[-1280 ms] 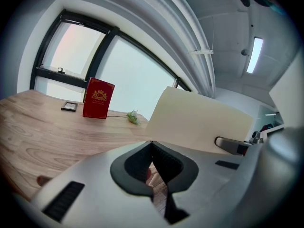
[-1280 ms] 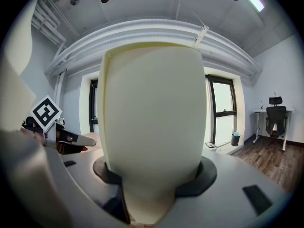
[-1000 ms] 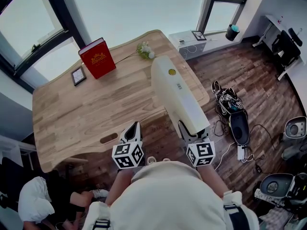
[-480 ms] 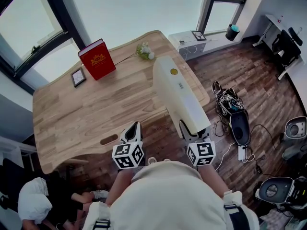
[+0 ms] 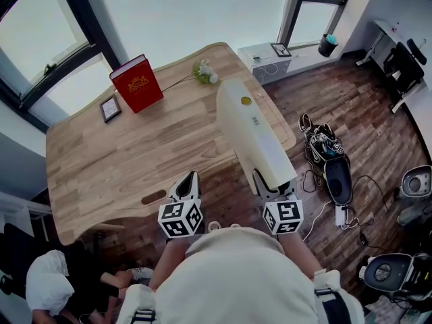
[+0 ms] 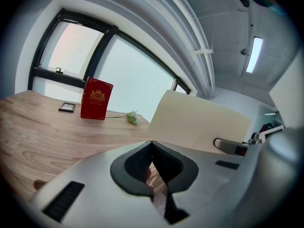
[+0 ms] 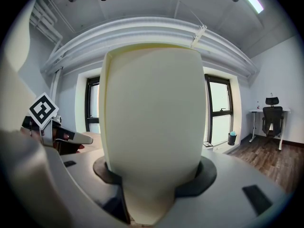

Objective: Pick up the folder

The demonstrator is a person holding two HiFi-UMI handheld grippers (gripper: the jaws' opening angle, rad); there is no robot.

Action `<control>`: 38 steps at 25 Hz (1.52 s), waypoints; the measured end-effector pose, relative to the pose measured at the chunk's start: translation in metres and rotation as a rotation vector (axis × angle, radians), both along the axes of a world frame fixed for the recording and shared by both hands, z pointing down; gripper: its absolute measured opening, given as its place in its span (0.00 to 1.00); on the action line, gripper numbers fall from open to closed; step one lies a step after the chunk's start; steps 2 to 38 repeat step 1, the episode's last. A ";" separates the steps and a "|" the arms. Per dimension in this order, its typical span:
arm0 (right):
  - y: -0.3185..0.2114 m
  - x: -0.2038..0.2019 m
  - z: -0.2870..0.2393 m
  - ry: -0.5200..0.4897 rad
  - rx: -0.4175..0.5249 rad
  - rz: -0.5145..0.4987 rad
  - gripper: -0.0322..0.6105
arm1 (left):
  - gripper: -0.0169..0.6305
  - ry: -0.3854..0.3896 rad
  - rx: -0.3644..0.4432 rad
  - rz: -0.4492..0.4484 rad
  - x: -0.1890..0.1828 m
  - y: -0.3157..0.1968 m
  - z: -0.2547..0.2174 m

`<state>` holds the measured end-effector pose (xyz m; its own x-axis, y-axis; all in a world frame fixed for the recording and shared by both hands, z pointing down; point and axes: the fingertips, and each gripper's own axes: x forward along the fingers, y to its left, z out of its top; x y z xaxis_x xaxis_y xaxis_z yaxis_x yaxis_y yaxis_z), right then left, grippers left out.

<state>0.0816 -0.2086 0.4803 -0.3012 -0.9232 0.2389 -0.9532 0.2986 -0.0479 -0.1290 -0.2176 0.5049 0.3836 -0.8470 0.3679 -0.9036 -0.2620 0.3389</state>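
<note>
Over the near edge of the wooden table (image 5: 121,160), the right gripper (image 5: 272,183) clamps the cream folder (image 5: 251,130) held aloft, while the left gripper (image 5: 187,181) hangs alongside, jaws together, empty.

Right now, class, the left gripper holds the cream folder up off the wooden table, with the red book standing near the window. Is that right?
No. The right gripper holds the cream folder, as the right gripper view shows; the left gripper is shut on nothing. The rest stands.
</note>
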 end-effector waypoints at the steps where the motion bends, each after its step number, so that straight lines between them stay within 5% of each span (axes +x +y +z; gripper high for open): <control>1: -0.001 0.000 0.000 -0.001 0.000 0.001 0.49 | 0.06 0.001 0.000 -0.001 0.000 -0.001 0.000; 38: -0.001 0.000 0.000 -0.001 0.000 0.001 0.49 | 0.06 0.001 0.000 -0.001 0.000 -0.001 0.000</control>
